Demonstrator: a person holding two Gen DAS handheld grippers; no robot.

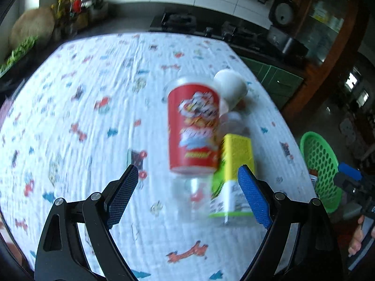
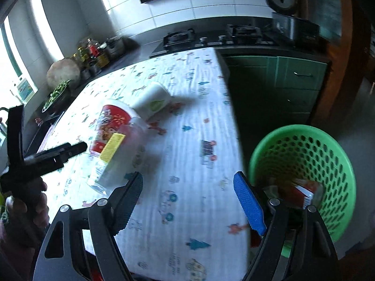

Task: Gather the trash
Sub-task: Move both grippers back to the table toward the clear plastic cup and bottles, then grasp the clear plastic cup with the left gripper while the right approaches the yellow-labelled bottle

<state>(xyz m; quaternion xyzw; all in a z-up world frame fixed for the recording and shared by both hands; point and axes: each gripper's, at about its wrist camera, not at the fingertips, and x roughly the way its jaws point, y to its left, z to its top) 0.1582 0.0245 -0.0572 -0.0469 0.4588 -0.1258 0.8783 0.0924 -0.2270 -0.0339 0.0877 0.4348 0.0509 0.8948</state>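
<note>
A clear plastic bottle with a red label (image 1: 194, 126) lies on the patterned tablecloth (image 1: 93, 117), beside a bottle with a yellow-green label (image 1: 234, 164) and a white cup (image 1: 230, 86) on its side. My left gripper (image 1: 187, 187) is open, just short of the two bottles, its jaws either side of them. In the right wrist view the red bottle (image 2: 110, 126), yellow-label bottle (image 2: 110, 157) and white cup (image 2: 153, 100) lie left of centre. My right gripper (image 2: 187, 201) is open and empty over the table's right edge, next to the green basket (image 2: 304, 164).
The green mesh basket (image 1: 321, 164) stands off the table's right edge with red packaging (image 2: 304, 192) inside. A stove and green cabinets (image 2: 281, 79) lie beyond the table. Jars and vegetables (image 2: 91, 53) sit on the counter at the left.
</note>
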